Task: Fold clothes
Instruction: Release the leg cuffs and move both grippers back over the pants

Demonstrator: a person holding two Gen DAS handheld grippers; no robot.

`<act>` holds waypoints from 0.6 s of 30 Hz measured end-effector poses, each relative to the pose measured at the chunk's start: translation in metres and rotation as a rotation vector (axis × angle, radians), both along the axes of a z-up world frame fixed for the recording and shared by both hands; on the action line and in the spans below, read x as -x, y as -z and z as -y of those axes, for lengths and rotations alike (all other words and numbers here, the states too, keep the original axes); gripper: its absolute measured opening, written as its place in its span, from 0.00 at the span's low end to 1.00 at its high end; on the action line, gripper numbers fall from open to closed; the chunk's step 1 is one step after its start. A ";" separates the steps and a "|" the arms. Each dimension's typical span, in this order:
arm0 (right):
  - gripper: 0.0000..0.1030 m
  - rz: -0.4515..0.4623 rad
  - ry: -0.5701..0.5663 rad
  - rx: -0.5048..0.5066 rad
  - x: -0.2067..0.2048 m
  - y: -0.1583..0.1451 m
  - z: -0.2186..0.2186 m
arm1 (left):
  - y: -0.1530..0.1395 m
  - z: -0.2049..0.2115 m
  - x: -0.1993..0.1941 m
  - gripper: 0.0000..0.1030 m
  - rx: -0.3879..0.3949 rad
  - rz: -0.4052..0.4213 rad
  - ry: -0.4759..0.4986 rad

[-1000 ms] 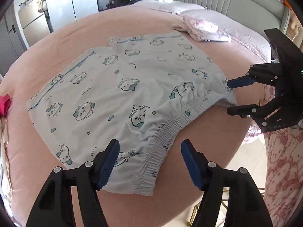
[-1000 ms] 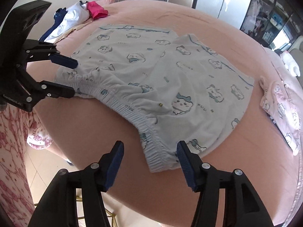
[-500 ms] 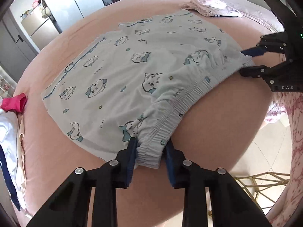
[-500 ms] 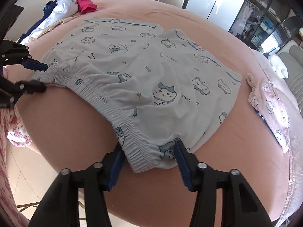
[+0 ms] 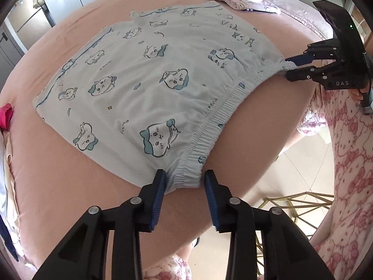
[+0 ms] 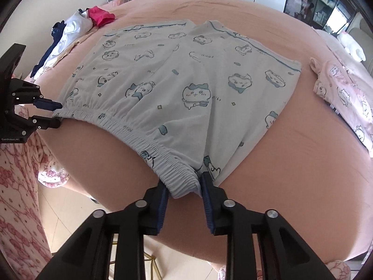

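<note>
Your left claw [image 5: 184,182] and right claw [image 6: 184,187] each pinch one end of the elastic waistband of the printed shorts [image 5: 163,77], fingers closed down onto bunched fabric. The waistband runs along the bed's [image 6: 303,151] near edge between the claws, equally near to both. The legs lie flat, pointing straight away toward the bed's far side.

Both wrist views look close along their tongs, sharing the shorts [image 5: 149,88] from opposite corners.
</note>
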State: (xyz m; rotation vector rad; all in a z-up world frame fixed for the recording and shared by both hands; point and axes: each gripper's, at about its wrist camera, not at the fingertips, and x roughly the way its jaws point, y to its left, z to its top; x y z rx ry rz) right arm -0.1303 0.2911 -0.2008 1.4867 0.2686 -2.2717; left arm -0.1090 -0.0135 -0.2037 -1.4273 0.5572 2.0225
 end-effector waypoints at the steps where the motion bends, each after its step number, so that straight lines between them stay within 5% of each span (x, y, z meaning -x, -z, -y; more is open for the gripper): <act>1: 0.41 0.010 0.003 0.019 0.000 -0.003 -0.003 | -0.005 0.004 -0.001 0.44 -0.020 0.004 -0.005; 8: 0.59 -0.082 0.185 0.250 0.025 -0.048 -0.080 | -0.059 0.016 0.021 0.49 -0.249 -0.089 -0.059; 12: 0.53 -0.036 0.345 0.184 0.085 -0.022 -0.107 | -0.046 -0.028 0.052 0.49 -0.219 -0.111 0.009; 15: 0.42 0.075 0.397 0.316 0.109 0.008 -0.111 | -0.028 -0.059 0.069 0.49 -0.172 -0.101 0.081; 16: 0.42 0.058 0.386 0.293 0.112 0.010 -0.105 | -0.022 -0.069 0.074 0.49 -0.157 -0.098 0.106; 18: 0.36 -0.041 0.276 0.082 0.108 0.009 -0.079 | -0.010 -0.090 0.085 0.49 -0.126 -0.091 0.154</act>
